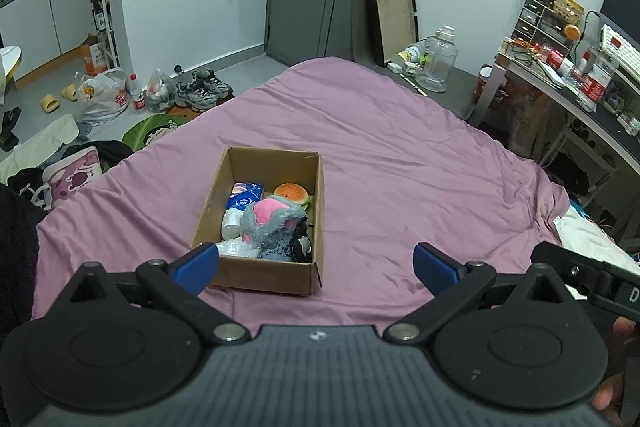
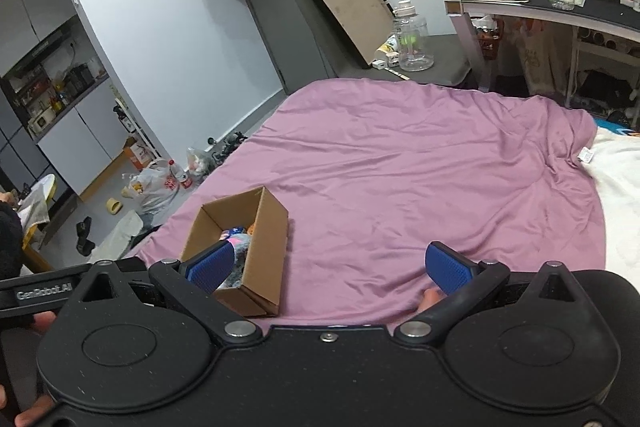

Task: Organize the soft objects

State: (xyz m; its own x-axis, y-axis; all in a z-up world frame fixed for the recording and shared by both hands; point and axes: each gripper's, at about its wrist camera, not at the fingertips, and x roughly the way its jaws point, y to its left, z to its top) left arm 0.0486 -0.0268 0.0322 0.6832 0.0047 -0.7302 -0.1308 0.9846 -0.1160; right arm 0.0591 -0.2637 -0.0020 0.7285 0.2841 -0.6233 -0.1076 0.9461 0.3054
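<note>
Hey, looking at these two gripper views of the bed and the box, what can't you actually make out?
- Cardboard box contents, right wrist view: mostly hidden by its near wall and the right gripper finger.
- Dark item beside the grey plush toy, left wrist view: too dark to identify.
- White items in the box corner: partly behind the left gripper finger.
- Blue packet label: too small to read.
</note>
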